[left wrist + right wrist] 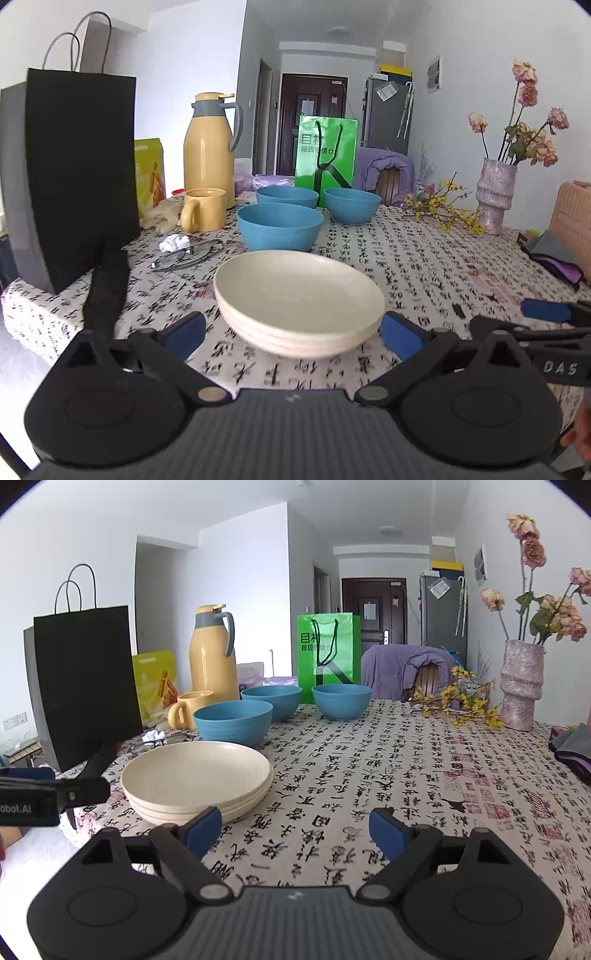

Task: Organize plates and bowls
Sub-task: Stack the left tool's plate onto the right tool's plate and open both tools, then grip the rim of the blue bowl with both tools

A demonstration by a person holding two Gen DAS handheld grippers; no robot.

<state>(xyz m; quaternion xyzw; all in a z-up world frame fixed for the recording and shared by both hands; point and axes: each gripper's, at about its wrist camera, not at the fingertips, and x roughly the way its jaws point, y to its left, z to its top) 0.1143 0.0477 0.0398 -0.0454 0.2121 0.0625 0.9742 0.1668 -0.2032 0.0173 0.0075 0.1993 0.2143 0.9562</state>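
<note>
Cream plates (299, 299) stacked between wide-spread left hand-held gripper (293, 332) pads untouched, right hand-held gripper (295, 829) empty, wide, just beside

Ahead of my left gripper I see a table (424, 258) in calligraphy-print cloth carrying stacked cream plates (299, 295), three blue bowls (279, 225) beyond, a yellow mug (205, 214), thermos (210, 147), black bag (77, 173) and vase (493, 192).

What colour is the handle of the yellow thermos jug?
Grey-blue, like the collar of the thermos jug; the handle shows best in the right wrist view.
</note>
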